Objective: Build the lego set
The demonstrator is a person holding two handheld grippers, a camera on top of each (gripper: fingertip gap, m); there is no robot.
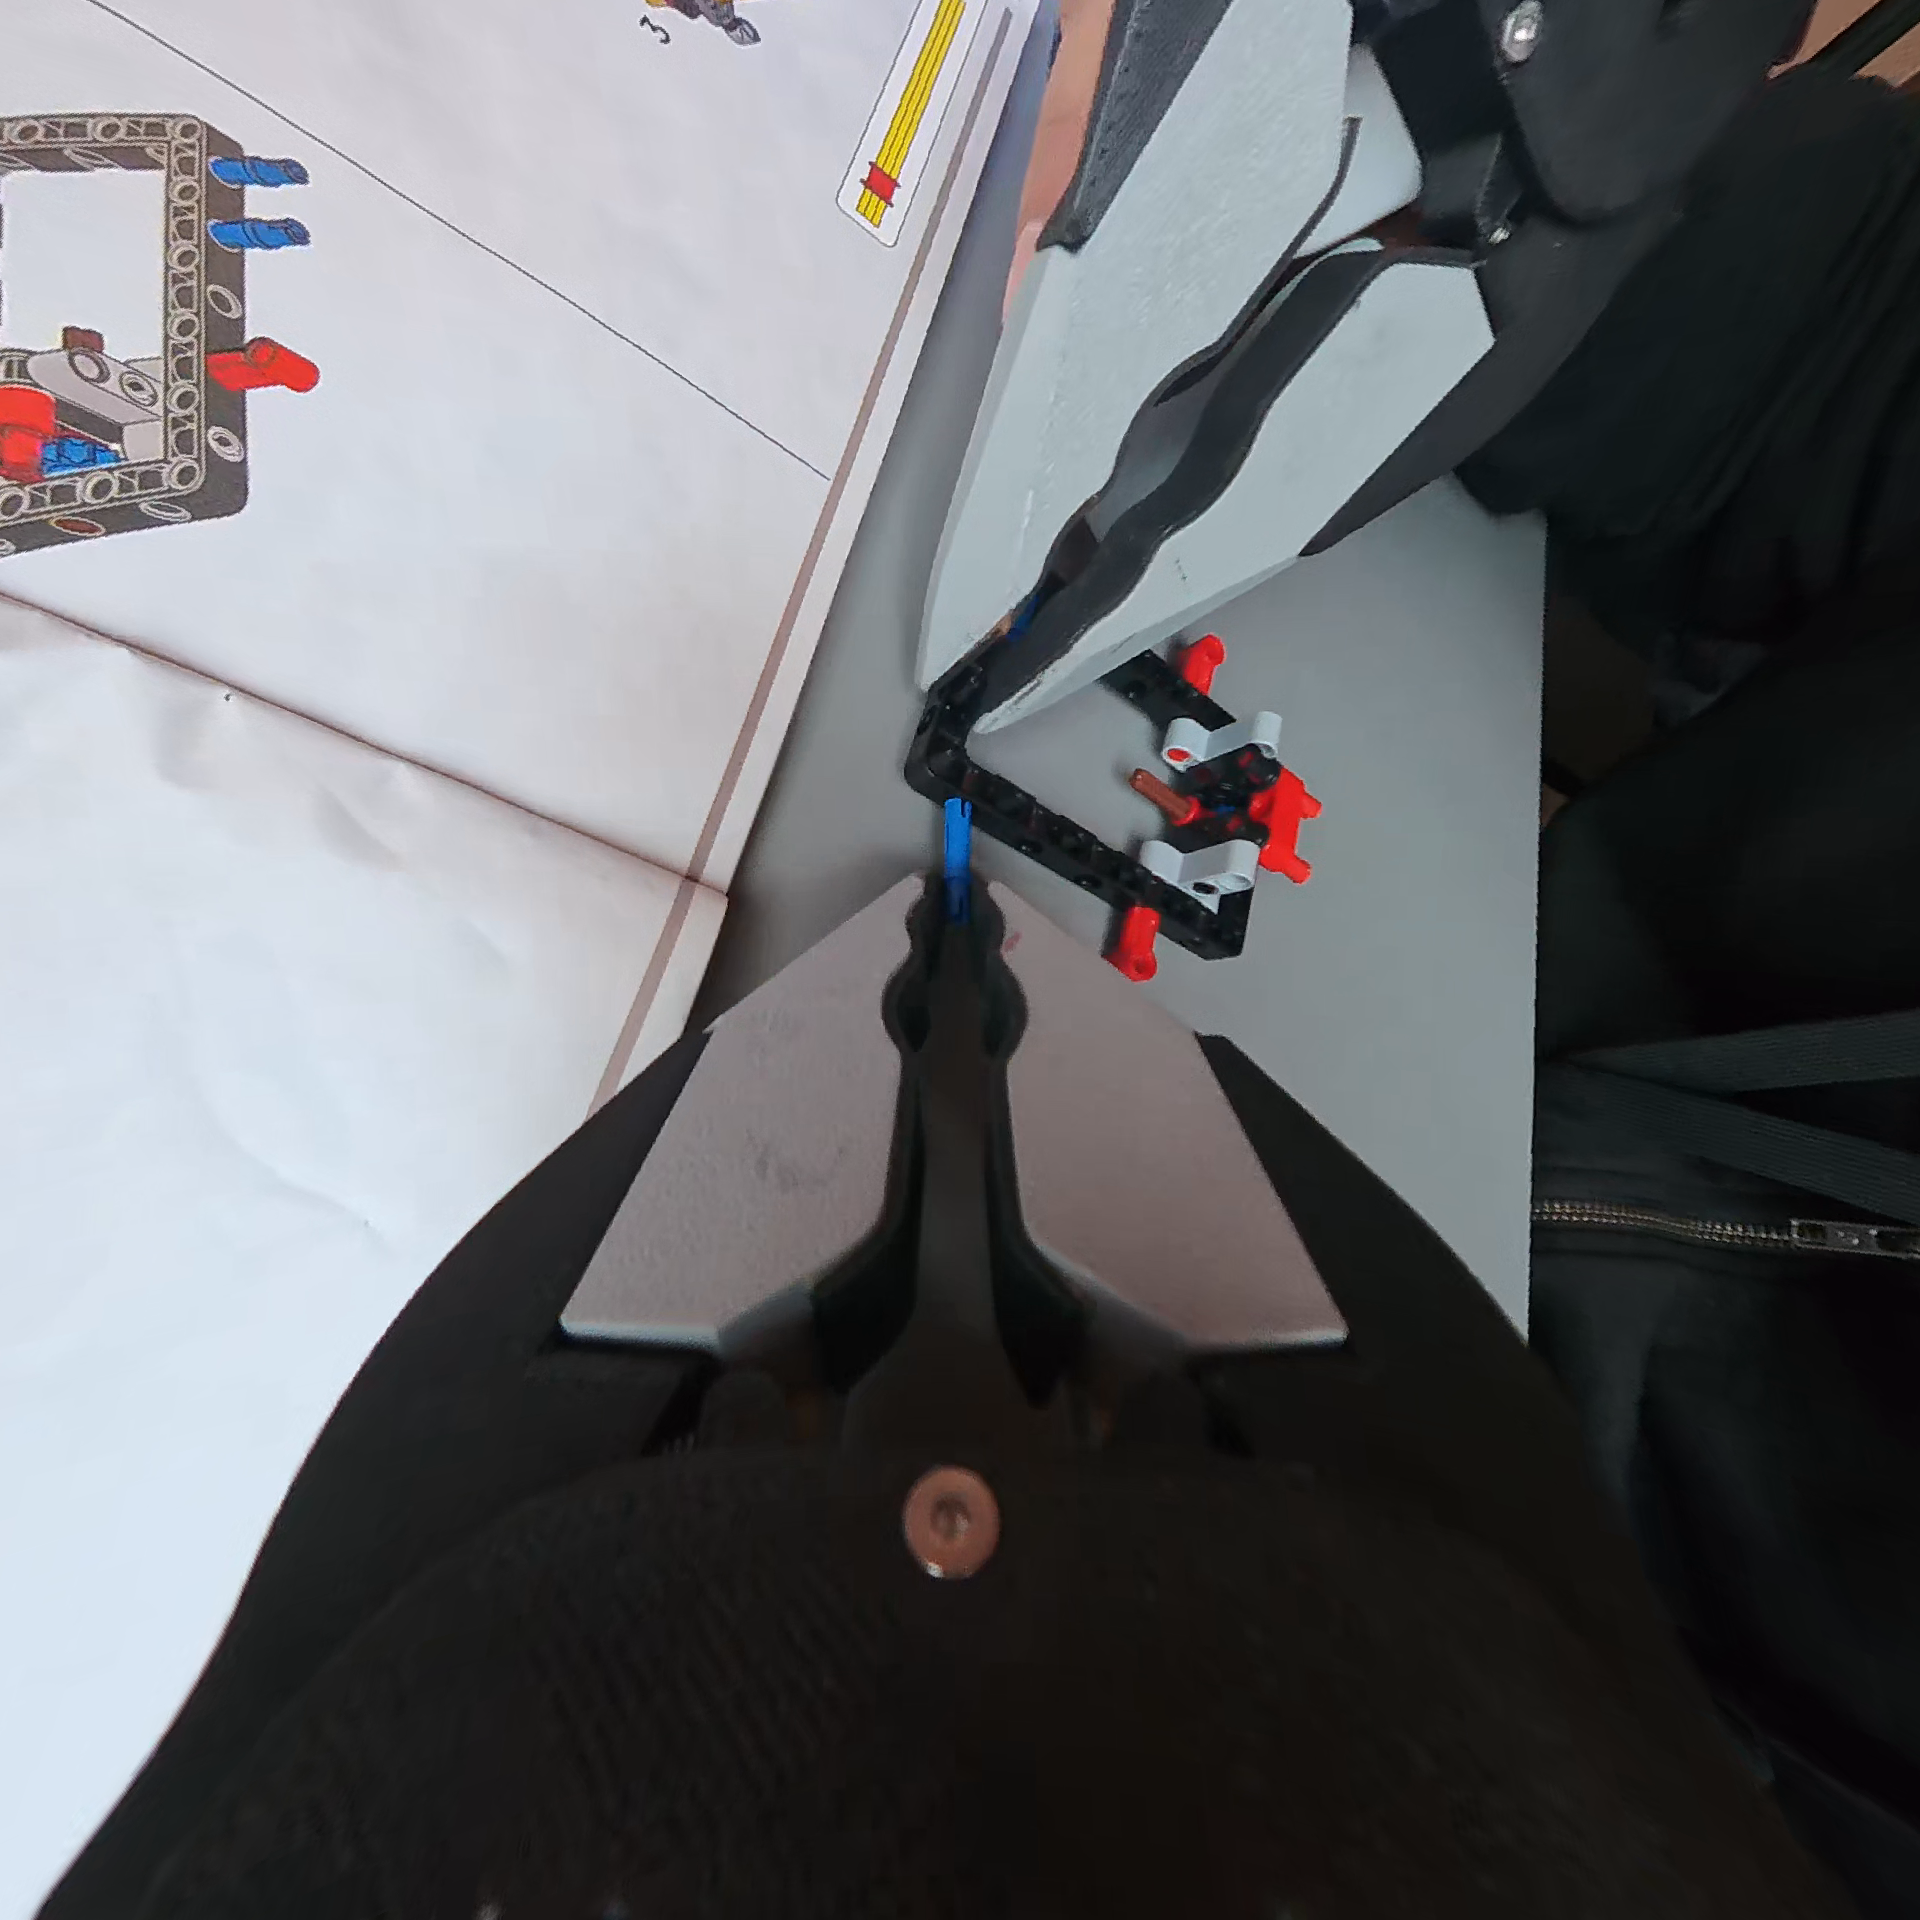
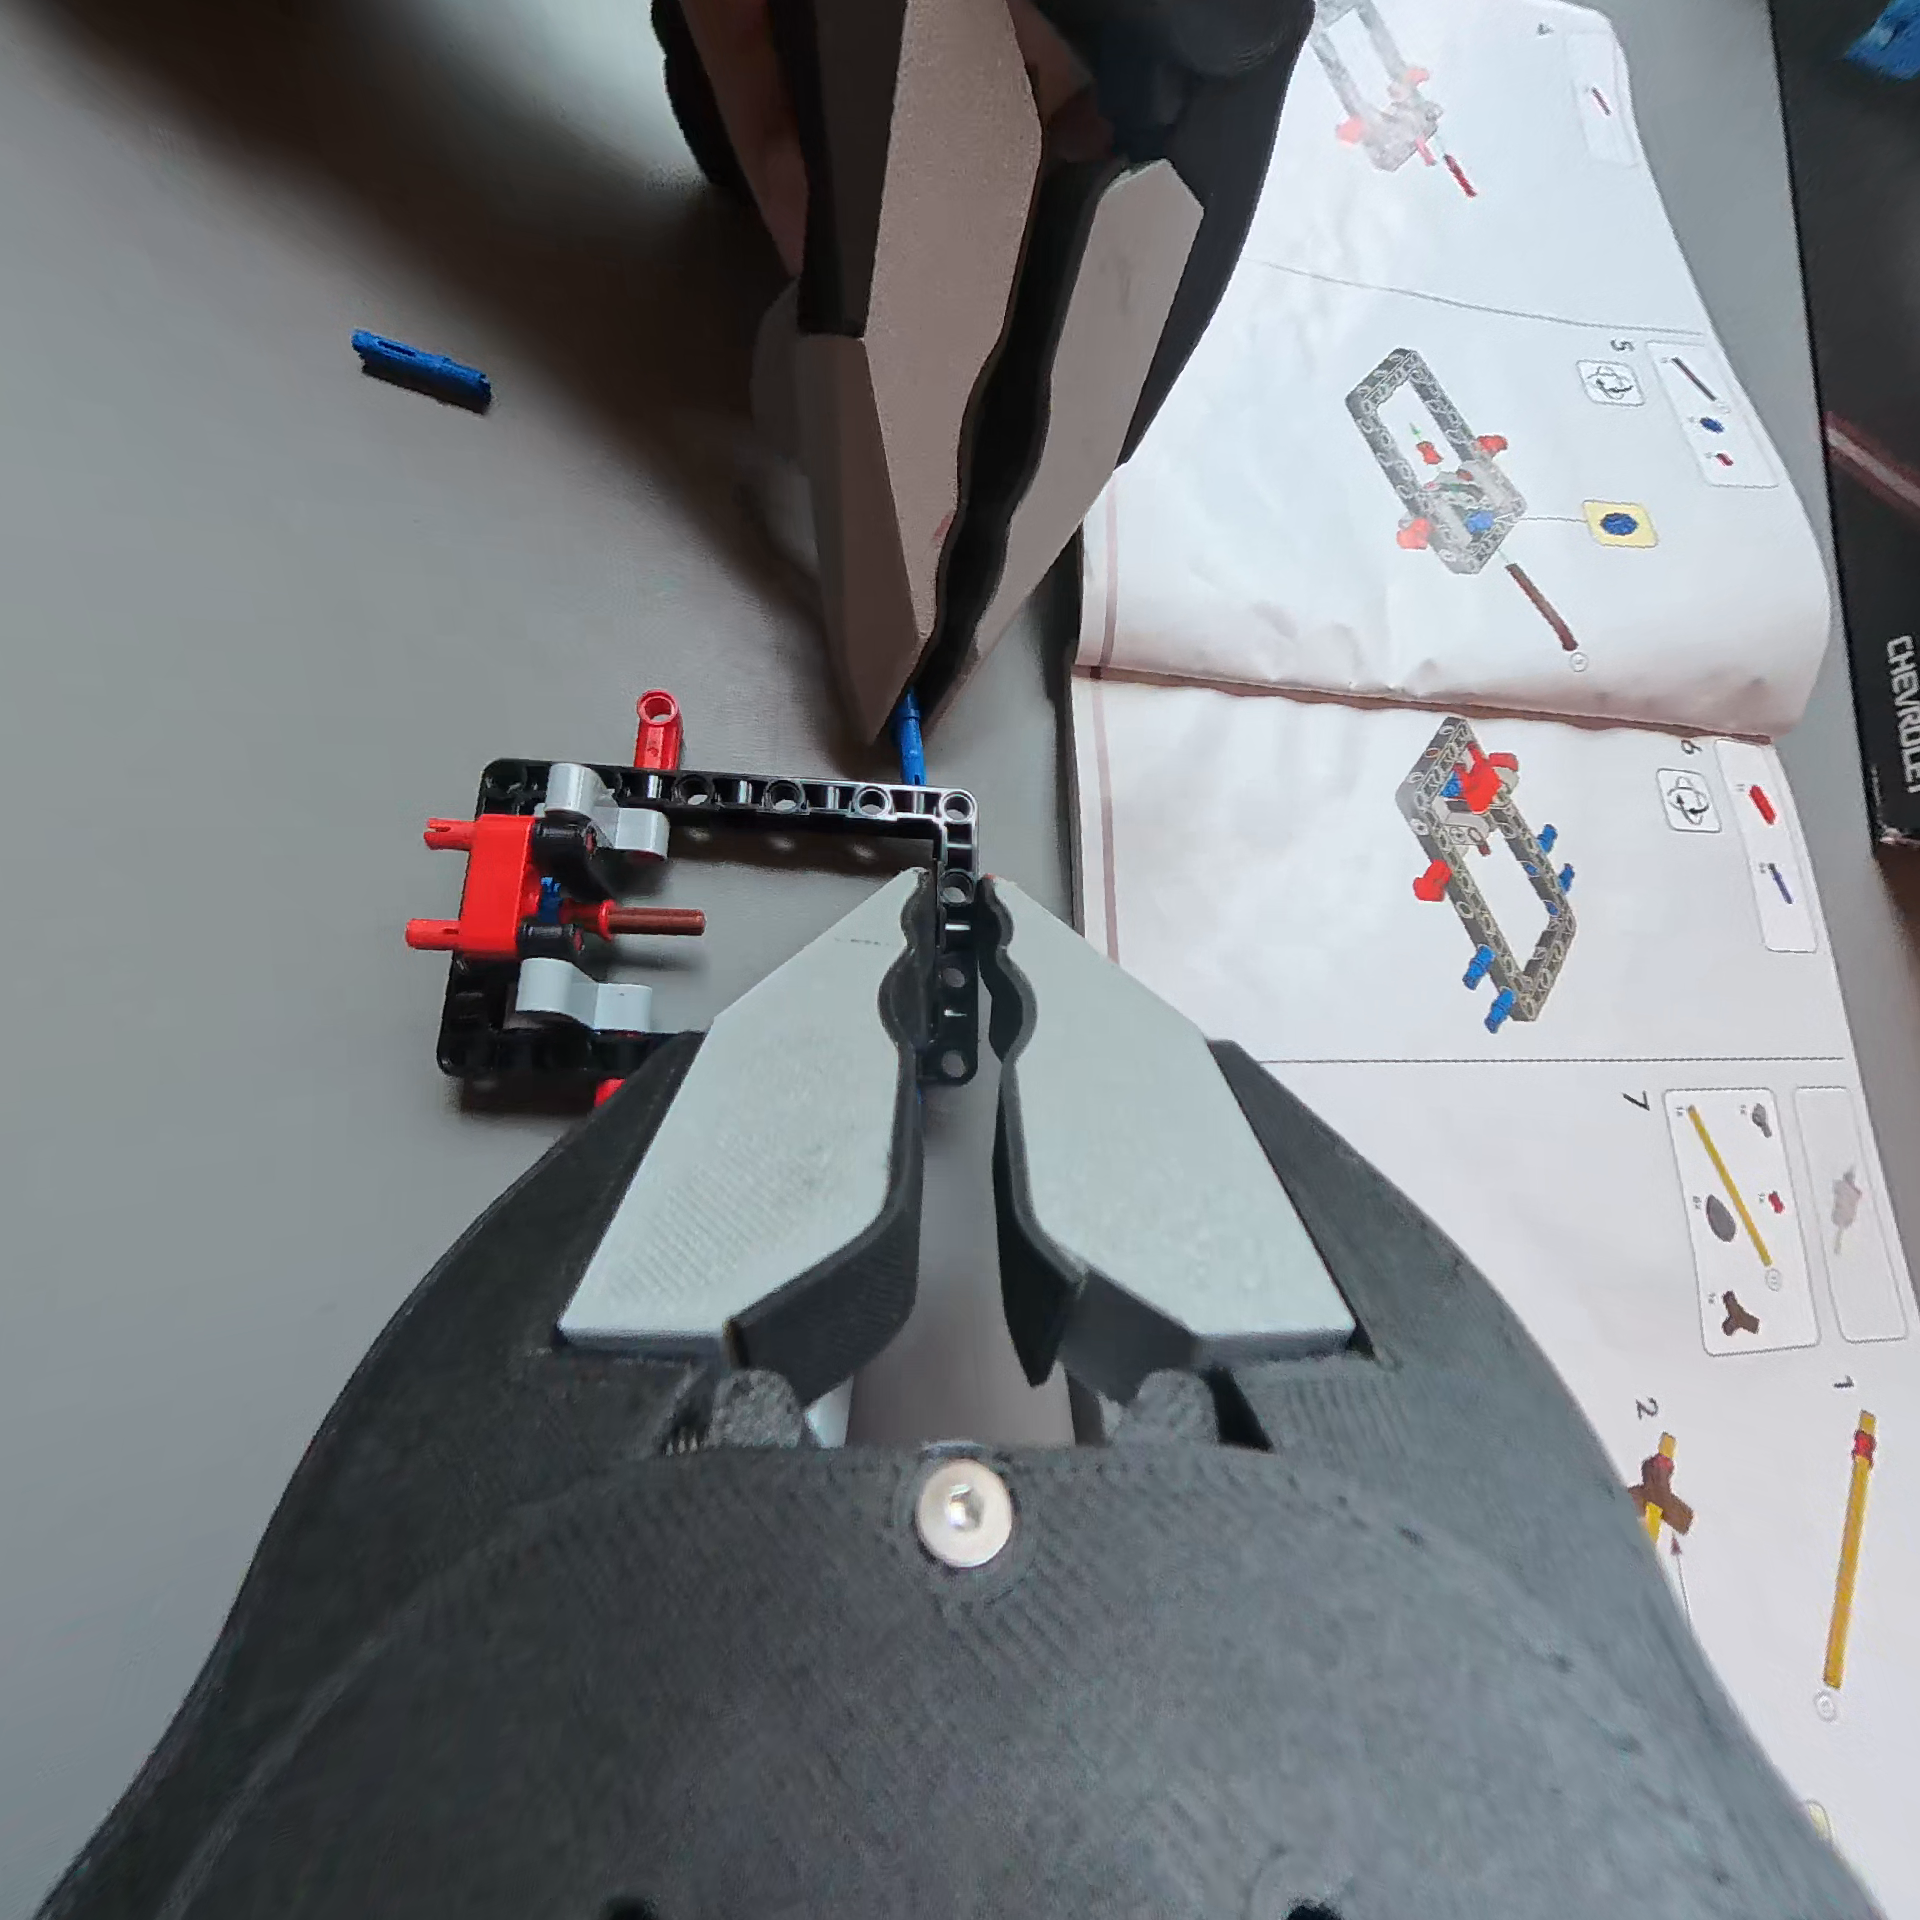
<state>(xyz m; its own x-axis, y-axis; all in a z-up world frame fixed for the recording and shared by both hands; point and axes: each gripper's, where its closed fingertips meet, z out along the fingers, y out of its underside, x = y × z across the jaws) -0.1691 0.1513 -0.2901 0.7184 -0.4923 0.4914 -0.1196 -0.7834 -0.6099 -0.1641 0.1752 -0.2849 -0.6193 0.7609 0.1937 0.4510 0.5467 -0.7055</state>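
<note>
In the left wrist view we see our left gripper with its jaws pinched narrow on a blue pin, whose free tip meets the outer edge of the black frame near a corner; we judge the pin is held end-on so it can be pushed straight into a hole of the beam. The right gripper comes in from above and grips the adjoining side of that frame, apparently to brace it against the push. The frame lies flat on the grey tabletop, just beside the open instruction booklet, and carries red pins, light grey connectors and a brown axle at its far end. In the right wrist view our right gripper has its jaws closed on the short side of the frame, one finger inside the rectangle and one outside, so the frame cannot slide. The left gripper descends from the top with the blue pin meeting the long beam near the corner. This view alone shows a spare blue pin lying well apart on the tabletop, the red block head-on, and a dark box beyond the booklet; the left view alone shows the pin's grip closely, plus dark clothing past the tabletop's edge.
</note>
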